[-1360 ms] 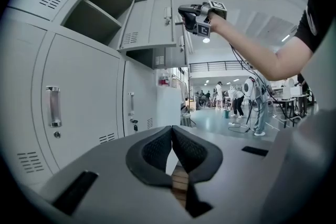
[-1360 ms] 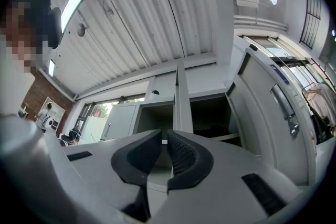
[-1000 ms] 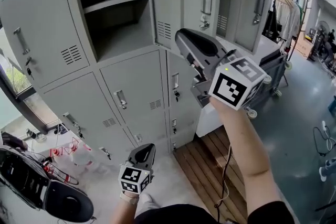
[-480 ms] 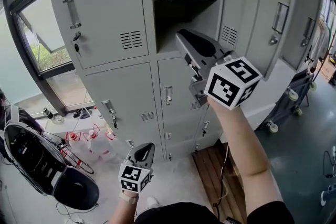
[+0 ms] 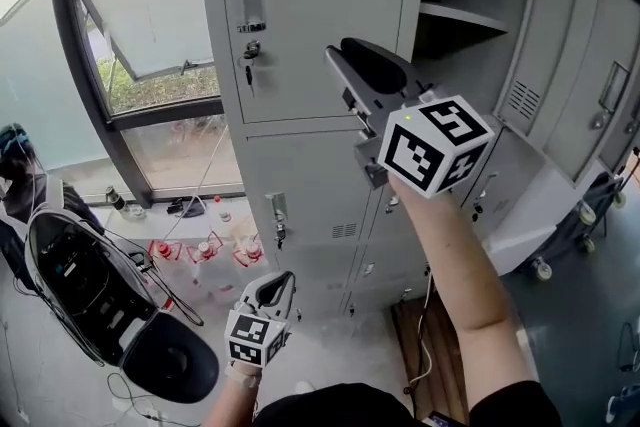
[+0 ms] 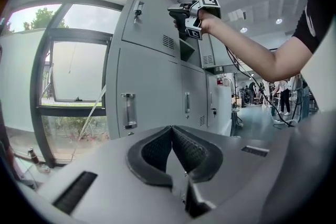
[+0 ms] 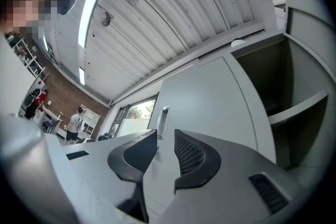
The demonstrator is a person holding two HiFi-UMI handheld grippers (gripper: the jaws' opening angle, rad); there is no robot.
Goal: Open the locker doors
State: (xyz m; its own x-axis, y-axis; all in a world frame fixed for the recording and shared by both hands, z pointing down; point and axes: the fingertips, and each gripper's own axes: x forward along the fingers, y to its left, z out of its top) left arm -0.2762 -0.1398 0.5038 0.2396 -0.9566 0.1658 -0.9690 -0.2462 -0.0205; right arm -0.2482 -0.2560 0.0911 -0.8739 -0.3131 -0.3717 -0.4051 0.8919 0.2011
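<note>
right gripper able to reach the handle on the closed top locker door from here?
Probably yes. The right gripper points at the handle on the closed door, with nothing between them. Its jaws have just been opening and hold nothing.

This is a locker corner in an industrial hall or workshop. A bank of grey steel lockers (image 5: 320, 65) with vents and key locks fills the upper middle of the head view, beside a tall dark-framed window (image 5: 150, 35) at upper left. The right gripper view shows a corrugated metal ceiling (image 7: 173, 18), a strip light (image 7: 88, 10) and a brick wall (image 7: 68, 97) at left.
</note>
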